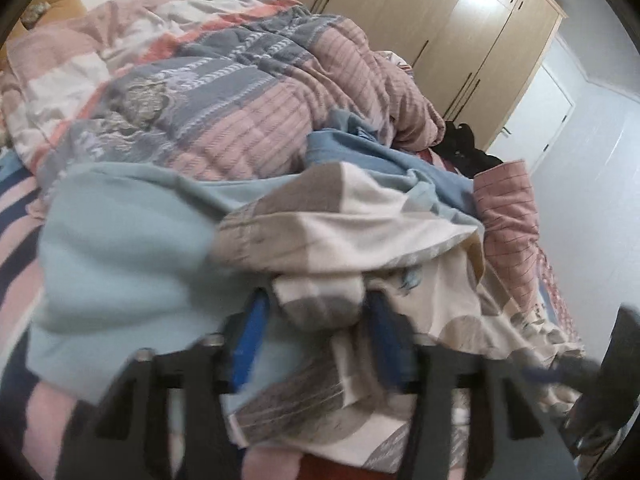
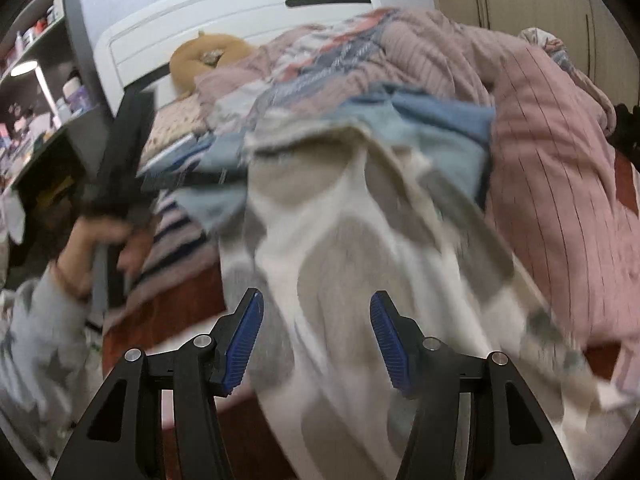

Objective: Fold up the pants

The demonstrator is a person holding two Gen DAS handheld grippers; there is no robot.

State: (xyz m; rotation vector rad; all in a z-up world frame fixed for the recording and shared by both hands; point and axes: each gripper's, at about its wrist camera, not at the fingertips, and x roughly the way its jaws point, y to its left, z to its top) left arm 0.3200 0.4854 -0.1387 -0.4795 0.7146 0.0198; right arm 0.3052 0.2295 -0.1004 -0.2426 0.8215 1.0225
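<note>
Nearest in the left wrist view, the left gripper [image 1: 318, 304] is seen angled downward over the bed, its blue pads [image 1: 253, 320] drawn in on a bunched fold of the pants [image 1: 320, 296], a cream and grey patterned garment; the fold is pinched between the two pads, though the picture is blurred there. In the right wrist view, the right gripper [image 2: 316, 320] is likewise pitched down, its jaws held about half apart, and the blue pads [image 2: 244, 332] are seen on either side of the pants [image 2: 340, 248] without pressing on them; the cloth is spread beneath and between them, smeared by motion. The pants are draped from the near edge of the bed across a light blue blanket [image 1: 120, 248] toward the middle. At the left of the right wrist view, a hand [image 2: 100, 240] with a grey star-printed sleeve [image 2: 36, 344] is wrapped around the black handle of the other tool, which is raised upright. Farther off, a pink and grey quilt [image 1: 224, 92] is heaped across the bed, with a white headboard [image 2: 240, 12] behind it. A wooden wardrobe [image 1: 460, 24] is seen at the far right.
</note>
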